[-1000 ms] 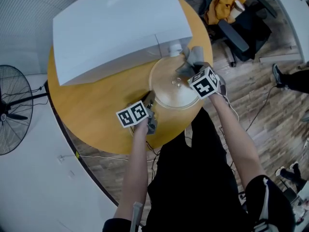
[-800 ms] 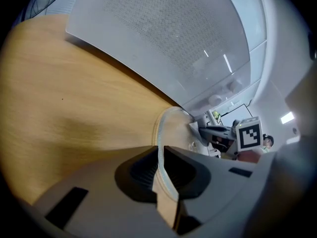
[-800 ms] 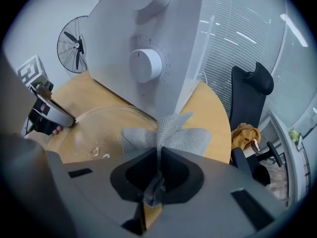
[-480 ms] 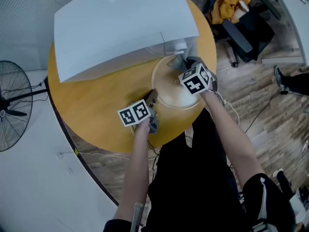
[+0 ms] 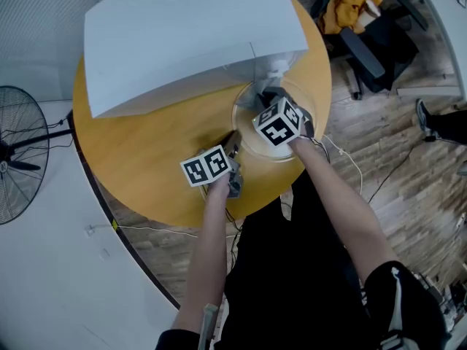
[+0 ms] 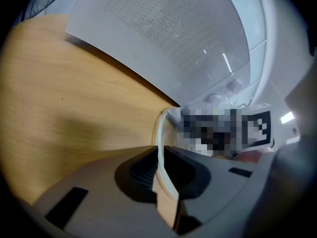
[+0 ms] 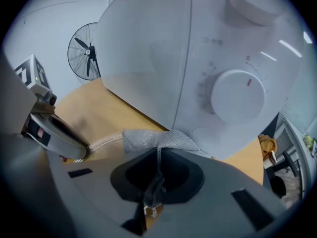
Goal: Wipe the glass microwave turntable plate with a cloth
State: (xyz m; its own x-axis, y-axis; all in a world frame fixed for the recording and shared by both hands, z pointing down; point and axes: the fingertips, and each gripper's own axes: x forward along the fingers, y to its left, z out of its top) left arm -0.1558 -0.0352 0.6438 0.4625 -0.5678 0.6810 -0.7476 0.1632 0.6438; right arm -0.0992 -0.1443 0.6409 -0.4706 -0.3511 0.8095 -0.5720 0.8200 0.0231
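The round glass turntable plate [image 5: 248, 133] lies on the wooden table [image 5: 146, 152] in front of the white microwave [image 5: 182, 35]. My left gripper [image 5: 232, 144] is shut on the plate's near-left rim [image 6: 160, 133]; in the left gripper view the glass edge runs between the jaws of that gripper [image 6: 161, 170]. My right gripper [image 5: 270, 102] hangs over the plate's far part, shut on a grey mesh cloth [image 7: 157, 143]. The cloth [image 5: 268, 93] bunches out ahead of the right gripper [image 7: 156, 175] and lies on the glass next to the microwave's front. The plate's rim [image 7: 106, 140] shows beside the left gripper [image 7: 54, 133].
The microwave's dial [image 7: 237, 95] stands close above the cloth. The table's near edge [image 5: 255, 203] is just behind both grippers. A floor fan [image 5: 14, 166] stands at the left. A chair with yellow clothing [image 5: 350, 2] and a cable [image 5: 350, 166] are on the wooden floor at the right.
My right gripper has slid left across the plate, dragging the cloth with it. The left gripper has stayed clamped on the rim.
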